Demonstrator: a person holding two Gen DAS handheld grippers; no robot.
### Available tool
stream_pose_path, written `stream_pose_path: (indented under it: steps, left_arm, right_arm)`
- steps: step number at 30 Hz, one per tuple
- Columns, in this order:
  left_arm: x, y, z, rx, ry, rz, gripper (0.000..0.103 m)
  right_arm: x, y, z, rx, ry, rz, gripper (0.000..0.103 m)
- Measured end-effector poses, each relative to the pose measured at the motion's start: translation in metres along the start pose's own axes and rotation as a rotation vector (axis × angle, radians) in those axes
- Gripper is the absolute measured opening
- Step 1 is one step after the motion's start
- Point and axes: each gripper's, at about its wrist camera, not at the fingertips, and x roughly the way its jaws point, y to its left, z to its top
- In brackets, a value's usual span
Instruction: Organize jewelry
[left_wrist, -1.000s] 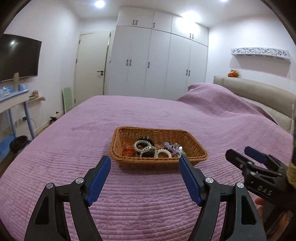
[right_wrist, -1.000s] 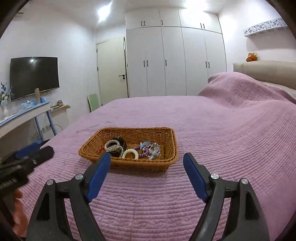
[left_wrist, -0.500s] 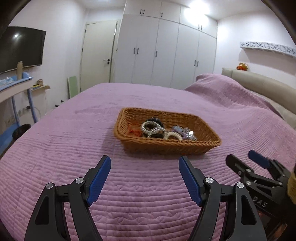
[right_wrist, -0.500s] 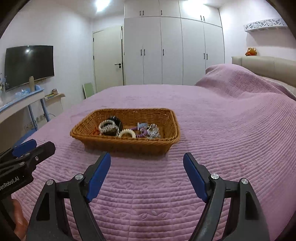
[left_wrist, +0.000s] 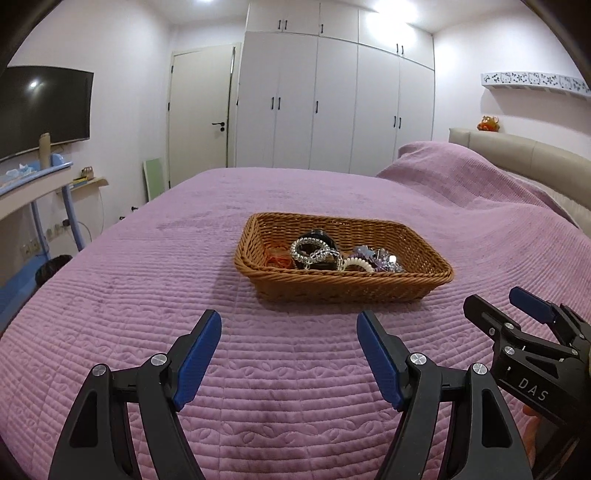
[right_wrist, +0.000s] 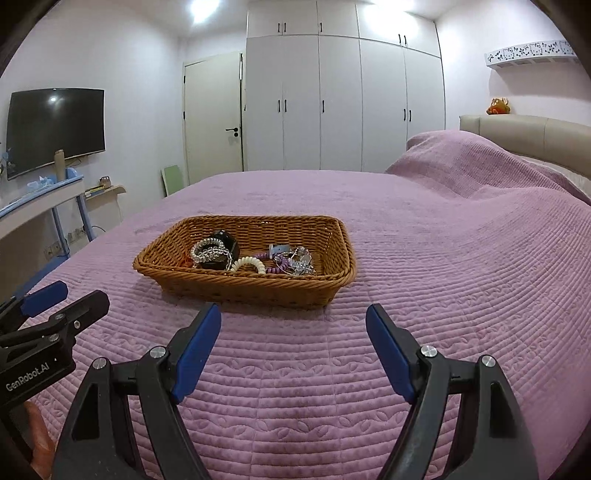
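A: What does the left wrist camera show?

B: The left gripper (left_wrist: 288, 332) hangs over the purple bedspread (left_wrist: 147, 295) with its blue-padded fingers spread wide and nothing between them. Ahead of it, slightly to the right, sits a wicker basket (left_wrist: 343, 288) on the bed. The jewelry is inside: a silver bracelet (left_wrist: 314, 251) lying against a black round thing (left_wrist: 317, 236), an orange band (left_wrist: 279, 258) at the left end, a white coiled ring (left_wrist: 356, 264) and a purple beaded tangle (left_wrist: 380, 258) toward the right.

A: And the other gripper?

B: The right gripper (left_wrist: 517, 306) shows at the lower right edge, well short of the basket. From this side I cannot tell how its fingers stand.

A: The right wrist camera, then?

B: There the right gripper (right_wrist: 293, 334) is released too, fingers wide apart above the bedspread (right_wrist: 443, 295), holding nothing. The basket (right_wrist: 251, 291) lies just beyond the fingertips, toward the left. The silver bracelet (right_wrist: 208, 253), the white coiled ring (right_wrist: 249, 264) and the purple beaded tangle (right_wrist: 291, 262) rest on its floor. The left gripper (right_wrist: 55, 299) pokes in at the left edge.
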Motion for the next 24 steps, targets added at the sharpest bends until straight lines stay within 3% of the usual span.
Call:
stream_pose_path:
  steps: [24]
  left_arm:
    - [-0.0011, 0.0007, 0.0005, 0.014, -0.005, -0.004, 0.077]
  right_arm:
    - [0.0046, -0.0008, -0.0021, 0.002, 0.018, 0.001, 0.083]
